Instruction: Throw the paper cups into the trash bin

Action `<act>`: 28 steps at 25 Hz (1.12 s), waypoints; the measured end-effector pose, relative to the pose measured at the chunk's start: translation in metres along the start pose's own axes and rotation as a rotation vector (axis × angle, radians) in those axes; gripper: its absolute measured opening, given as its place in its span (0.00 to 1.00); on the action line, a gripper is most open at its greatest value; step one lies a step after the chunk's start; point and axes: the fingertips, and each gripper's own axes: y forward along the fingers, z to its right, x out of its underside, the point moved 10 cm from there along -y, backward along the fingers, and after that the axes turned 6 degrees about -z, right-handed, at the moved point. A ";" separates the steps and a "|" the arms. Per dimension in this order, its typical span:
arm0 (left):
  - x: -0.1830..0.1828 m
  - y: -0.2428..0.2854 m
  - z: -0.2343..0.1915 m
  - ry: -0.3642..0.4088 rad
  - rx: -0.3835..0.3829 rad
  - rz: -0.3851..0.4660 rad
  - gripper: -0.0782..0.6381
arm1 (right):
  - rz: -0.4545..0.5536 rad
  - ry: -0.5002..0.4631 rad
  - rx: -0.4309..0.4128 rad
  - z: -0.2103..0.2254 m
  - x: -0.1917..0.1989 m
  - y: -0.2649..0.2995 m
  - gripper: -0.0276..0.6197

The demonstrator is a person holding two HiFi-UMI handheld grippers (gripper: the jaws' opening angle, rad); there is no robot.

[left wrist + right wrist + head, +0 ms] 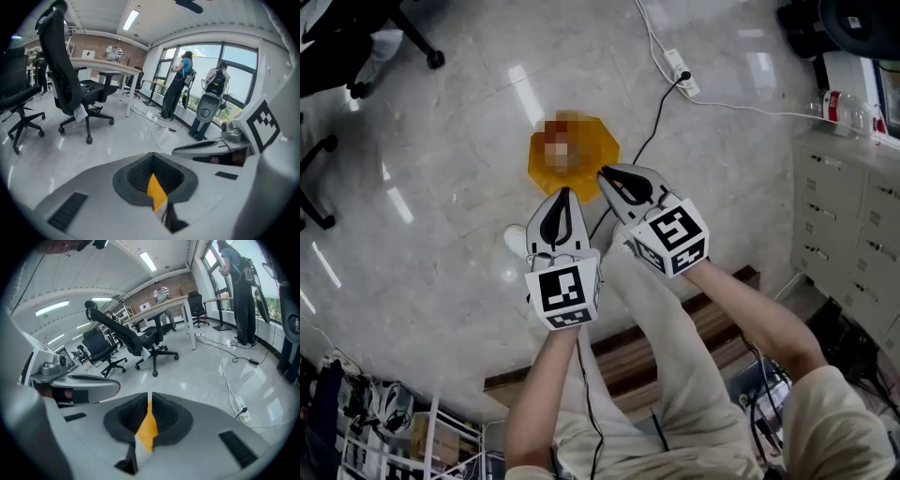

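Pale polished floor [441, 253] fills the head view, with the orange trash bin [606, 150] standing on it just ahead of the person's legs. Both tools hang over its near rim, the left gripper [562, 197] and the right gripper [607, 178] side by side, tips pointing down at the bin. No paper cup shows anywhere (a mosaic patch covers the bin's inside, so what lies in it cannot be told).

Left gripper view: the jaws are pressed together on nothing, with only a sliver of the orange bin seen through the slit. Office chairs [79, 89] stand well beyond.

Right gripper view: likewise clenched and empty, with orange again behind the seam.

Judging by this, the drop over the bin looks done. The next move calls for finding another cup, if any remains, and opening the jaws to take it.
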 end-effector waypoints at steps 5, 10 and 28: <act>-0.069 -0.069 0.033 0.074 0.051 0.043 0.12 | 0.089 -0.004 0.010 -0.031 -0.061 -0.073 0.06; -0.131 -0.147 0.074 0.119 0.096 0.091 0.12 | 0.174 -0.015 0.004 -0.071 -0.118 -0.153 0.05; -0.281 -0.389 0.186 0.227 0.090 0.328 0.12 | 0.450 -0.158 -0.043 -0.198 -0.257 -0.420 0.05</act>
